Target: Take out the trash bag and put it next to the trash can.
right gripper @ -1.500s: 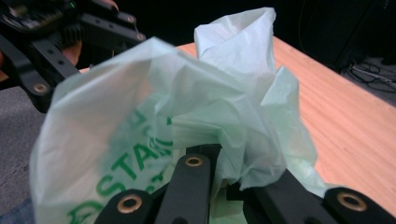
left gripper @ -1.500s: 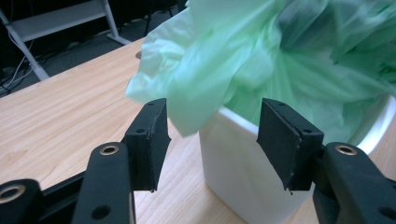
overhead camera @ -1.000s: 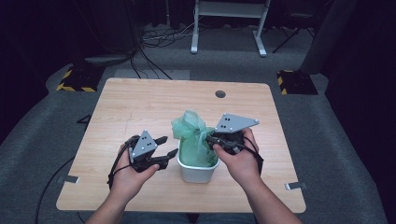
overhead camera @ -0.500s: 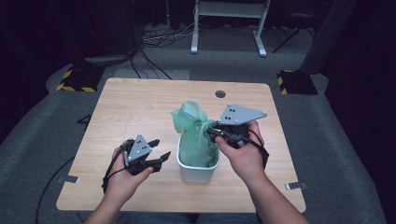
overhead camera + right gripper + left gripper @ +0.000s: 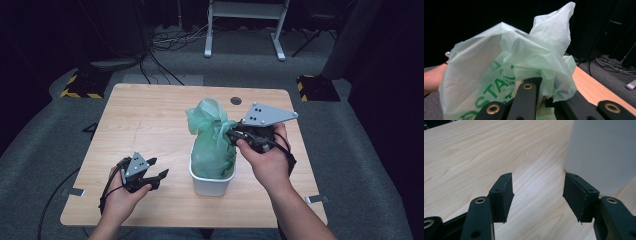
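A pale green plastic bag (image 5: pixel 212 137) with green print rises out of a small white bin (image 5: pixel 212 184) near the table's front middle. My right gripper (image 5: pixel 234 135) is shut on the bag's gathered top and holds it up; in the right gripper view the bag (image 5: pixel 506 67) bunches over the jaws. My left gripper (image 5: pixel 157 170) rests low on the table left of the bin, open with nothing between its pads (image 5: pixel 505 195). The bin's white wall (image 5: pixel 604 152) stands just beyond the right-hand jaw in the left gripper view.
The wooden table (image 5: pixel 150 120) has a round cable hole (image 5: pixel 235 100) at its far edge. Beyond it on the grey floor are cables (image 5: pixel 160 45), a white frame's legs (image 5: pixel 245 30) and yellow-black striped blocks (image 5: pixel 80 85).
My right gripper has lifted the bag higher out of the bin. My left gripper has drawn back from the bin, toward the table's front left.
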The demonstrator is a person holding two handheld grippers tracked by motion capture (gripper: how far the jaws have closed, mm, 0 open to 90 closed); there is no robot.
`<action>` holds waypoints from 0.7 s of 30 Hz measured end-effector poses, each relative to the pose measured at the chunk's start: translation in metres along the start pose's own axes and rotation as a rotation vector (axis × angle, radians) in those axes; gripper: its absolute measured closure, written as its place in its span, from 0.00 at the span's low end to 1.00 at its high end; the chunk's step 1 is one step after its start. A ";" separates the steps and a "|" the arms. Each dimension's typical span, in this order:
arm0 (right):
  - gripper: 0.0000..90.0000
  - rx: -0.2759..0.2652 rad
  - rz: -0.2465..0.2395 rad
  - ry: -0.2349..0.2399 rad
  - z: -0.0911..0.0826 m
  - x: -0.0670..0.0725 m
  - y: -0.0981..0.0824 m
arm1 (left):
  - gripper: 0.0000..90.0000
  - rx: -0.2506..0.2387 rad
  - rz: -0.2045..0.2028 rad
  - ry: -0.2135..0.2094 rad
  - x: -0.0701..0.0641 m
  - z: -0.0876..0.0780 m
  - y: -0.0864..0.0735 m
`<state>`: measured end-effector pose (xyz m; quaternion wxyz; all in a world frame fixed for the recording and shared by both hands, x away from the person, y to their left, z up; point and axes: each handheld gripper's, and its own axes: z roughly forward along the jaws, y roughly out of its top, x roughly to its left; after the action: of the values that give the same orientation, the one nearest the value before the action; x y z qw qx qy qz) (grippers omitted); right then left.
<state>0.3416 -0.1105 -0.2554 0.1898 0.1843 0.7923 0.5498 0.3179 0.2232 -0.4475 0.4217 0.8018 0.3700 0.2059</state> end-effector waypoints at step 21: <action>0.99 -0.034 -0.018 -0.107 -0.051 -0.012 0.017 | 0.43 0.062 -0.020 0.005 0.025 0.006 -0.016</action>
<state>0.3278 -0.1520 -0.2214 0.2402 0.2030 0.7730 0.5509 0.3313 0.2456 -0.4631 0.3979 0.8102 0.3851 0.1923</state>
